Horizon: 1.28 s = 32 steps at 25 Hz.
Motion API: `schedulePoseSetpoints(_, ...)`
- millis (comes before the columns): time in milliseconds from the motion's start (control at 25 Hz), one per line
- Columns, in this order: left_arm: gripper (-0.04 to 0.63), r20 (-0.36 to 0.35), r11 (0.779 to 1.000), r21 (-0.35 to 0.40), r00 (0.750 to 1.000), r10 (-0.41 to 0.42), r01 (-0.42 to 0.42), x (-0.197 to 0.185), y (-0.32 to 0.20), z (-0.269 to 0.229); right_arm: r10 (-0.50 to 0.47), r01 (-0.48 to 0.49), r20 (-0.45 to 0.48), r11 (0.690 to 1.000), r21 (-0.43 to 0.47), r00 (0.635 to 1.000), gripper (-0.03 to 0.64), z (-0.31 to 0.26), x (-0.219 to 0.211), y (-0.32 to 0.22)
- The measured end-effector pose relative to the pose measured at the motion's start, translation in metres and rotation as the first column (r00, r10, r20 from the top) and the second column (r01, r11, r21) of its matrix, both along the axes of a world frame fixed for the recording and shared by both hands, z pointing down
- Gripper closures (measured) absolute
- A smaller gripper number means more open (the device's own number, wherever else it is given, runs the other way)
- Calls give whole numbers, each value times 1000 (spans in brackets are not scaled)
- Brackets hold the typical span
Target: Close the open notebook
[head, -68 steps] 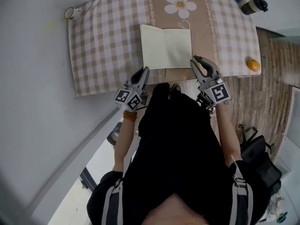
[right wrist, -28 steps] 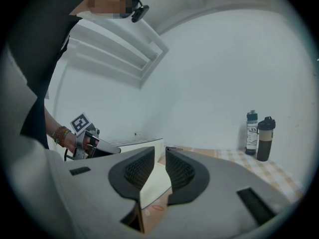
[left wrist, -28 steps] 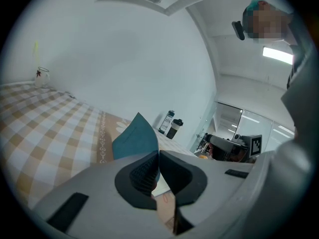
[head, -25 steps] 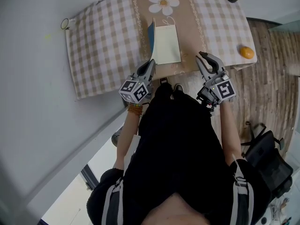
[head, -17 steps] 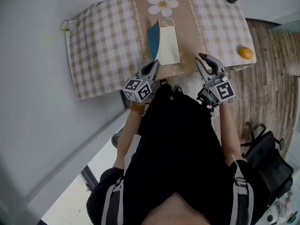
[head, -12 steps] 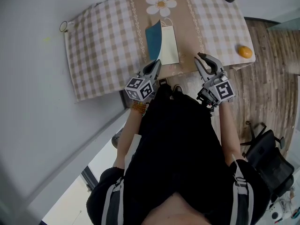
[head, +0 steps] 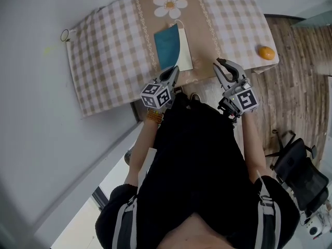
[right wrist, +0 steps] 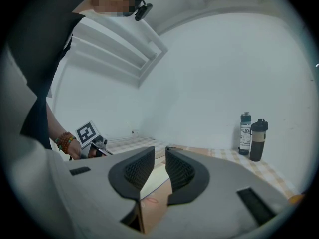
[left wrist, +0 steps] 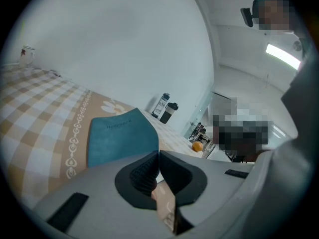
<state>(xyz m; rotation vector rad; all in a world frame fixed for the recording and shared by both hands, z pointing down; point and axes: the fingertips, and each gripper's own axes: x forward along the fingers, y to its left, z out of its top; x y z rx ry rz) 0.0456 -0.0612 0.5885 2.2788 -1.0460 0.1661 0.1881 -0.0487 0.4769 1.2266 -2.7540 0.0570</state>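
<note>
Since the teal cover of the notebook [head: 168, 46] lies over the pages w/ a white strip showing at its right edge, closing looks nearly done. It sits mid-bench [head: 104, 51], just ahead of the left gripper [head: 175, 69]. Left fingers together, nothing betw. them. Right gripper [head: 222, 66]: fingers slightly apart, empty. Next, prob.: press the bowed cover flat.
</note>
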Motion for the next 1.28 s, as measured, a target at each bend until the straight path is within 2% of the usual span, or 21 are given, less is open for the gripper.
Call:
schedulePoseSetpoints(80, 575, 11, 1000, -1, 1000, 18, -18, 3, -1, 6, 8, -8, 2, 1000, 9, 1000, 543, 2, 1, 2)
schedulePoseSetpoints(280, 574, 25, 998, -67, 1000, 14, -12, 18, -1, 9, -21, 21, -9, 1000, -13, 1000, 543, -13, 8, -3)
schedulePoseSetpoints(480, 574, 48, 996, -83, 998, 32, -28, 25, 0, 20, -27, 27, -15, 1000, -3, 1000, 543, -14, 7, -1)
schedulePoseSetpoints(800, 569, 48, 990, -140, 998, 28, -21, 32, -1, 29, -38, 38, -5, 999, -1, 999, 543, -17, 16, -5)
schedulePoseSetpoints(1280, 558, 98, 982, -189, 994, 49, -29, 41, -1, 41, -61, 61, -20, 998, -2, 998, 543, -13, 15, 3)
